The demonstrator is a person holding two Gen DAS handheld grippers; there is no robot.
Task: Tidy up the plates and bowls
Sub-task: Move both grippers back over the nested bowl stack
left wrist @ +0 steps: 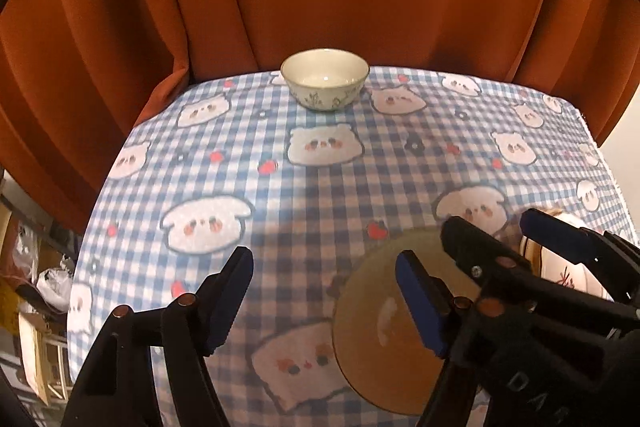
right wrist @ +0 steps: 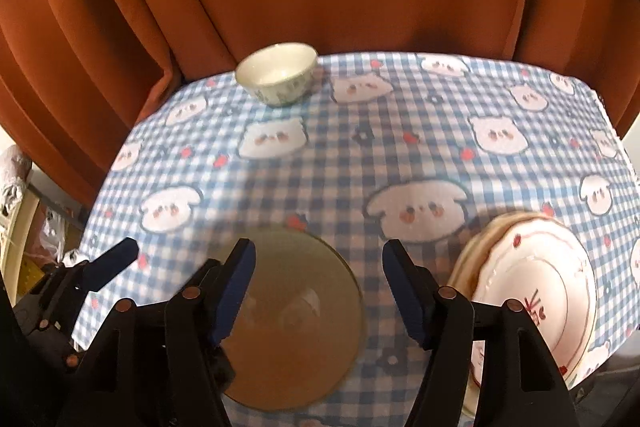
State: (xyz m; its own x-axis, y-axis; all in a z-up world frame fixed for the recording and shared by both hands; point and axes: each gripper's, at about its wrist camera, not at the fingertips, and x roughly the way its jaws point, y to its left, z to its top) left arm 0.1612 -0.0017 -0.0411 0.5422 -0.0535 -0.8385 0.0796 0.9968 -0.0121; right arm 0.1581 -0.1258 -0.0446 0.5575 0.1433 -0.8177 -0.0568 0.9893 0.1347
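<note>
Where gingham lies — round glassy plate [right wrist: 296, 323].

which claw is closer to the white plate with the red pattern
Right. The right claw hangs open just left of the white plate, above the amber glass plate. The left claw, also open, sits farther left.

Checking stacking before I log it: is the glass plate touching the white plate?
Apart. The right wrist view shows checked cloth between the glass plate and the white plate.
</note>
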